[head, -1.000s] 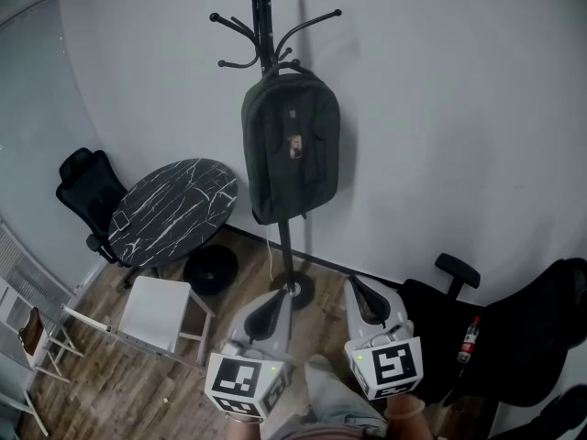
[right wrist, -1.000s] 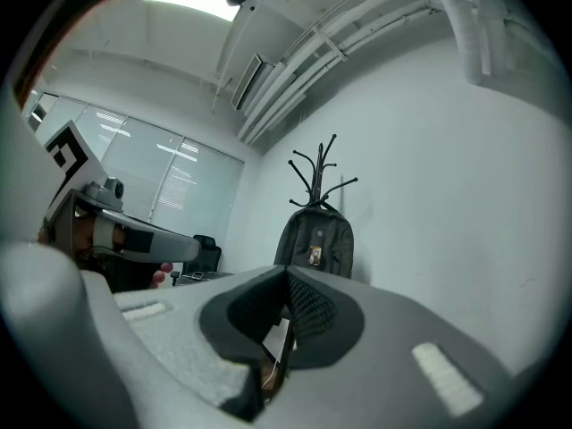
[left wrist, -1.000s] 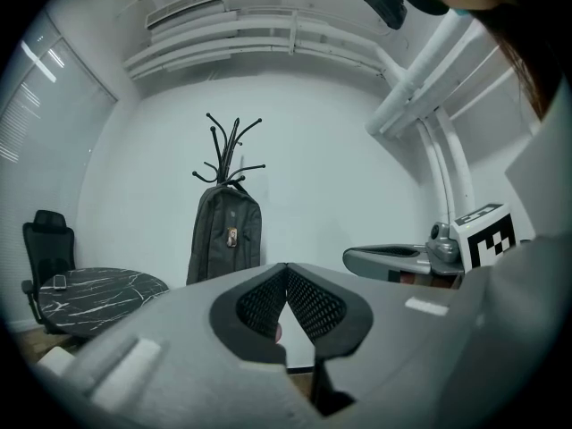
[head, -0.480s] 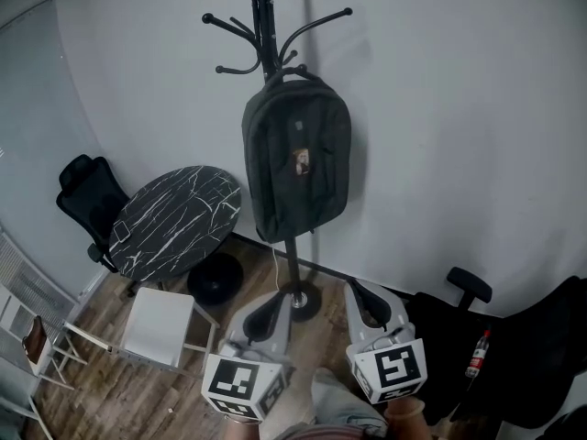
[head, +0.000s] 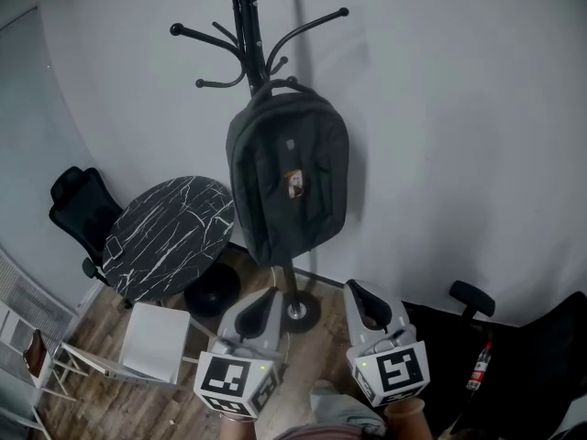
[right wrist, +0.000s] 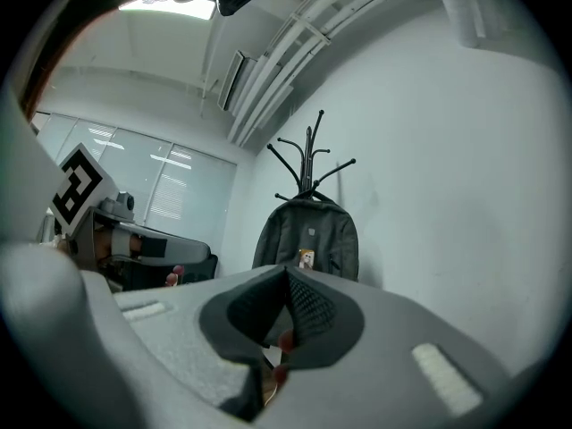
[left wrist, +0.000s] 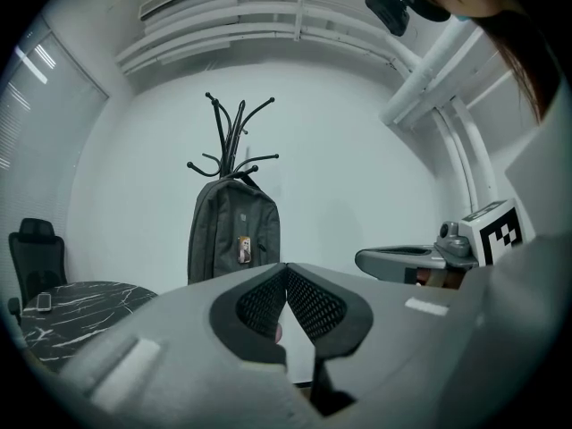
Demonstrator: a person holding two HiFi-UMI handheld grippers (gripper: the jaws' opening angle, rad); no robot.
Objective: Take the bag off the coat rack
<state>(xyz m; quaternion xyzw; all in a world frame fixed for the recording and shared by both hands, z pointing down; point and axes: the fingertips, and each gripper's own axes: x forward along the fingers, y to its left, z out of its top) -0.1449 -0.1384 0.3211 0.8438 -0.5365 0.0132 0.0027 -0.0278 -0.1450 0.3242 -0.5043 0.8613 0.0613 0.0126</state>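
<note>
Dark grey bag (head: 287, 186) hanging on coat rack (head: 246, 26) by top loop, close against white wall, roughly 12 o'clock from both claws. Left gripper (head: 270, 293) clenched, nothing in it. Right gripper (head: 354, 289) same deal, clenched empty. Both well apart from bag. Marble table (head: 165, 236) at bag's 8 o'clock.

To your left: a round black marble-look table (head: 165, 236), with a black office chair (head: 78, 209) behind it by the wall. A white stool (head: 154, 340) stands just beside the table on the wood floor (head: 110, 401). To your right: a dark armrest (head: 471, 297), with a red-labelled bottle (head: 478, 367) near it.
</note>
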